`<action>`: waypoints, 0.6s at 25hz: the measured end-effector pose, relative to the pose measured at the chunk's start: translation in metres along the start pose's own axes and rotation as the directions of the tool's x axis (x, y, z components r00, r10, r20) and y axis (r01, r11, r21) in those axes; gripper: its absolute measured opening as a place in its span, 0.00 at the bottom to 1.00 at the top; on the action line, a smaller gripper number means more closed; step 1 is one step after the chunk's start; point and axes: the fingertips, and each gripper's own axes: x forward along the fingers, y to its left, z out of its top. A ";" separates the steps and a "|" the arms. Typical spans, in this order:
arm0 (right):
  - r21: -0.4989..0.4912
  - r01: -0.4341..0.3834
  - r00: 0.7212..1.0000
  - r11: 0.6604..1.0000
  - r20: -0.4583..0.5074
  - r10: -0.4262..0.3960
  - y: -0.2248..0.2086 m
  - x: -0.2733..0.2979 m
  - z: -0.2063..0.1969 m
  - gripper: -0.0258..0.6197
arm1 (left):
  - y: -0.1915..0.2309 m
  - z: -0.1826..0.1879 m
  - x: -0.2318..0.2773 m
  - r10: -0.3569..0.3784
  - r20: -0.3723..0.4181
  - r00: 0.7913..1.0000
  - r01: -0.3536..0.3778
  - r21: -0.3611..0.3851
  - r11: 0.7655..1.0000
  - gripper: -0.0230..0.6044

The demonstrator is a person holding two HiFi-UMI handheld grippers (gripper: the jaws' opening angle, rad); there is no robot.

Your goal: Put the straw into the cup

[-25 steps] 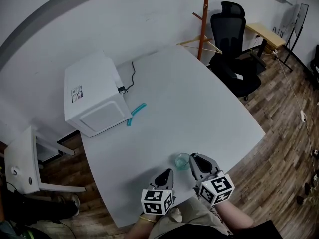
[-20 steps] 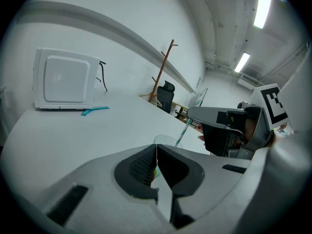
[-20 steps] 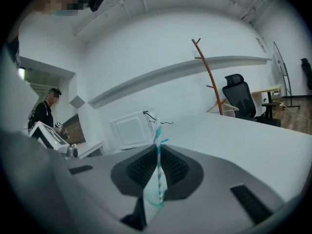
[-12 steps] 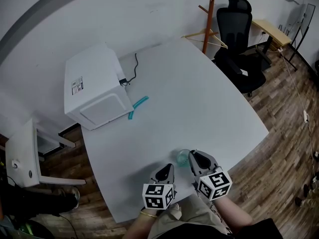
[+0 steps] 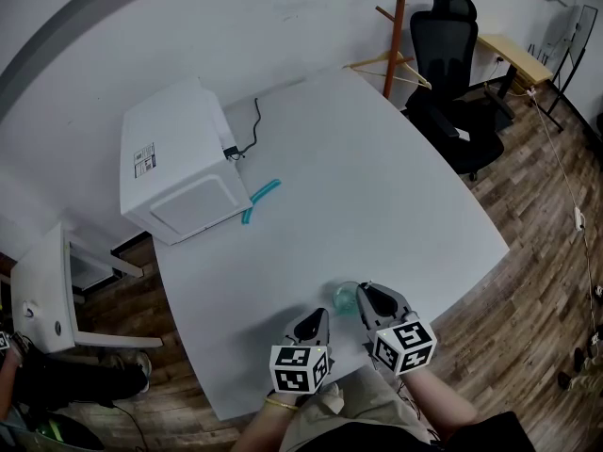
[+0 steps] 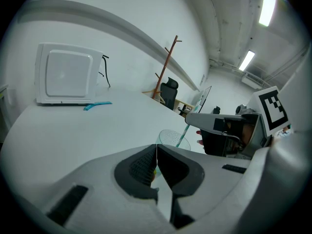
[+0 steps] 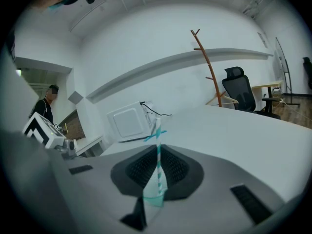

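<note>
A clear cup (image 5: 345, 298) stands on the white table (image 5: 377, 196) near its front edge. My right gripper (image 5: 364, 296) is just right of the cup, shut on a teal-and-white striped straw (image 7: 157, 152). In the left gripper view the straw (image 6: 184, 134) slants down from the right gripper (image 6: 194, 121), and its lower end is inside the cup (image 6: 171, 138). My left gripper (image 5: 317, 318) sits left of the cup and a little nearer me. Its pads (image 6: 146, 165) are pressed together, and I see nothing clearly between them.
A white microwave (image 5: 179, 179) with a black cable sits at the table's far left, with teal pieces (image 5: 259, 199) lying beside it. A black office chair (image 5: 452, 55) and an orange coat stand (image 5: 400, 26) are beyond the far end. A white chair (image 5: 47, 299) stands left.
The right gripper has sunk a little with the straw over the cup. The left gripper has stayed put. The head view shifted slightly.
</note>
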 end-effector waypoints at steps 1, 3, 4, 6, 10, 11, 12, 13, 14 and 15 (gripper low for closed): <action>-0.002 0.002 1.000 1.000 -0.001 -0.002 -0.001 0.000 0.000 0.10 | 0.000 0.000 0.000 0.000 0.000 1.000 0.000 0.000 1.000 0.07; -0.006 0.009 1.000 1.000 -0.001 -0.009 -0.002 0.000 0.000 0.10 | -0.001 -0.001 0.001 -0.002 0.000 1.000 0.002 0.000 1.000 0.07; -0.009 0.013 1.000 1.000 -0.001 -0.013 -0.003 0.001 0.000 0.10 | 0.000 0.000 0.001 -0.002 0.000 1.000 0.002 0.000 1.000 0.07; -0.013 0.016 1.000 1.000 -0.008 -0.016 -0.003 0.002 -0.001 0.10 | 0.000 0.000 0.001 -0.002 0.001 1.000 0.002 -0.001 1.000 0.07; -0.011 0.015 1.000 1.000 -0.020 -0.015 -0.004 0.002 -0.004 0.13 | -0.002 0.000 0.000 -0.005 0.002 1.000 0.005 0.001 1.000 0.07; -0.008 0.016 1.000 1.000 -0.023 -0.016 -0.004 0.002 -0.005 0.23 | -0.002 0.000 0.000 -0.006 0.003 1.000 0.006 0.002 1.000 0.07; -0.004 0.017 0.999 1.000 -0.027 -0.017 -0.004 0.003 -0.006 0.31 | -0.002 0.000 -0.001 -0.007 0.004 1.000 0.007 0.003 1.000 0.07; -0.002 0.017 0.999 1.000 -0.030 -0.017 -0.004 0.003 -0.008 0.32 | -0.002 0.000 -0.001 -0.007 0.004 1.000 0.007 0.003 1.000 0.07; -0.001 0.018 0.999 1.000 -0.033 -0.018 -0.004 0.002 -0.008 0.32 | -0.002 0.001 -0.002 -0.008 0.005 1.000 0.008 0.004 1.000 0.07; -0.001 0.020 0.999 1.000 -0.034 -0.020 -0.003 0.002 -0.009 0.32 | -0.002 0.001 -0.002 -0.008 0.005 1.000 0.008 0.004 1.000 0.07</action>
